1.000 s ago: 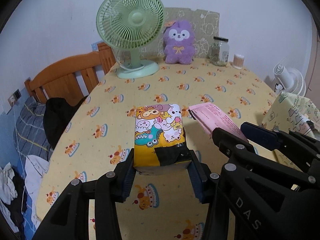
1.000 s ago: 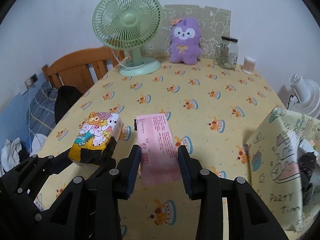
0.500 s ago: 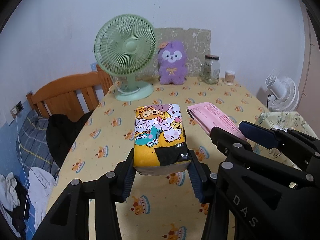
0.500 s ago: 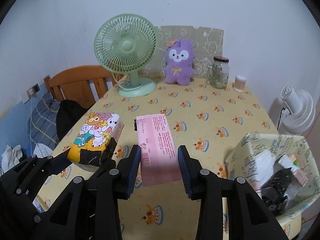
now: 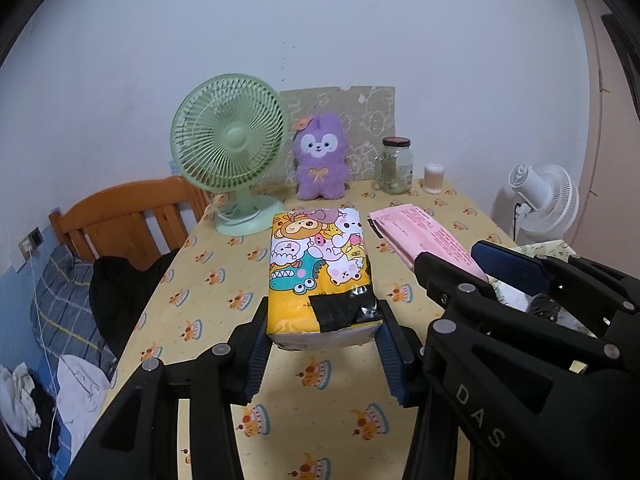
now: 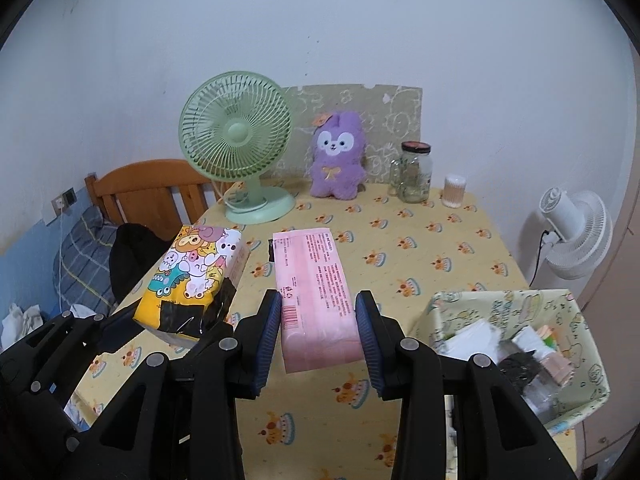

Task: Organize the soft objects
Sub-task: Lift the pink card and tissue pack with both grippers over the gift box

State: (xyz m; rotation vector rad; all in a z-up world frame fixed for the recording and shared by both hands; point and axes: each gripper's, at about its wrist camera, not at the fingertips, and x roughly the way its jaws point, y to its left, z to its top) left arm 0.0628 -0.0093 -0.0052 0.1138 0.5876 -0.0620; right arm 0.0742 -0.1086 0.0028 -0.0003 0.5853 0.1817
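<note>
Room: a plain pale wall is seen behind the bench; a wooden bed frame (image 5: 132, 216) with a plaid pillow (image 5: 60, 292) and dark clothing is seen to the left, and a white standing fan (image 6: 576, 232) to the right.
Bench: the bench (image 6: 420, 240) is covered by a yellow cloth printed with small cakes.
Left gripper pose: the left gripper (image 5: 322, 354) is held level above the bench, pointed toward the far wall; its jaws are pinched on the near end of the cartoon tissue pack (image 5: 320, 268), which is carried clear of the cloth.
Right gripper pose: the right gripper (image 6: 318, 340) is held just beside the left one, at a like height; its jaws are clamped on the near end of the pink tissue pack (image 6: 314, 280), which is also lifted off the bench.
Packs: the two packs are held side by side, apart, the cartoon pack to the left of the pink one.
Fabric bin: a pale printed fabric bin (image 6: 576, 308) is placed at the right near corner of the bench, filled with white, black and pink items.
Green fan: a green desk fan (image 5: 230, 148) is stood at the far left of the bench.
Plush: a purple plush toy (image 6: 338, 156) is propped upright against a patterned board at the far edge.
Jar: a glass jar (image 6: 414, 174) is stood right of the plush.
Swabs: a small cotton-swab tub (image 6: 454, 192) is set beside the jar.
</note>
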